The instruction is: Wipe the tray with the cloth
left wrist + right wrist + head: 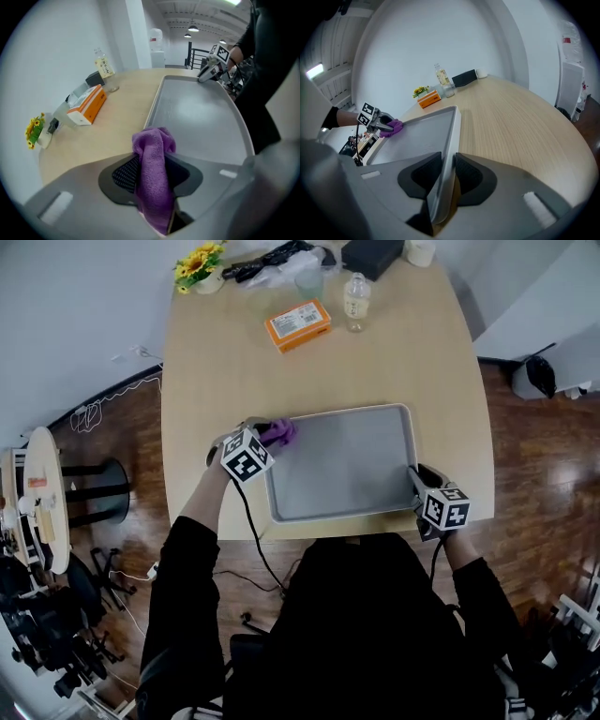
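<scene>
A grey metal tray (347, 465) lies on the light wooden table near its front edge. My left gripper (265, 435) is shut on a purple cloth (278, 432) at the tray's far left corner. In the left gripper view the cloth (152, 176) hangs pinched between the jaws, just over the tray's rim (152, 110). My right gripper (419, 486) is shut on the tray's right rim near the front corner. In the right gripper view the rim (451, 154) runs between the two pads, and the left gripper (390, 125) with the cloth (395, 126) shows at the tray's far side.
At the table's far end lie an orange box (298, 324), a clear bottle (355, 302), a glass (308, 282), a black case (372, 256), yellow flowers (200, 265) and a black cable bundle (265, 261). A round side table (47, 493) stands left.
</scene>
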The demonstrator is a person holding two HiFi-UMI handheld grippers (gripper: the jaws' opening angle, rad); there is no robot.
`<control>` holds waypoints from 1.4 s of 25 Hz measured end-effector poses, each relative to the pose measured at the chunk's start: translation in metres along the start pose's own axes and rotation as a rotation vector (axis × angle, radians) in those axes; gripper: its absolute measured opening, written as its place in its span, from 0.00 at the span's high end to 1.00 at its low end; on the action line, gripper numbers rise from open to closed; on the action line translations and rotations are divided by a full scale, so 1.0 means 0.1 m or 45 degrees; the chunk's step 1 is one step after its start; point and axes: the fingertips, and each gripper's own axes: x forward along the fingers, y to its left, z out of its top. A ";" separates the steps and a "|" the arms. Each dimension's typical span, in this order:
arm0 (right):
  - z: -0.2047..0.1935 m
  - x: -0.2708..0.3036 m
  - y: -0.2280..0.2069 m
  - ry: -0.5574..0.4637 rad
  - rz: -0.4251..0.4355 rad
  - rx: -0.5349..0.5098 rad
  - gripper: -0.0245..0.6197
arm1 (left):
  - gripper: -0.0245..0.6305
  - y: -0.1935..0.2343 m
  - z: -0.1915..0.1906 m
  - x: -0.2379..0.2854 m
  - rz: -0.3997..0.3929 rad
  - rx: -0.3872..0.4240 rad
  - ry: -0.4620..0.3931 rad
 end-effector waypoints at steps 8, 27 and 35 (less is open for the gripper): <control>0.00 0.00 -0.03 -0.013 0.005 0.000 0.81 | 0.79 -0.29 1.10 0.50 0.017 0.152 0.031; -0.02 -0.02 -0.07 0.025 0.058 -0.043 0.81 | 0.79 -1.38 2.51 0.93 0.011 0.258 -0.034; 0.00 0.00 -0.14 0.044 0.043 -0.082 0.81 | 0.79 -1.97 1.92 0.64 0.031 0.216 -0.048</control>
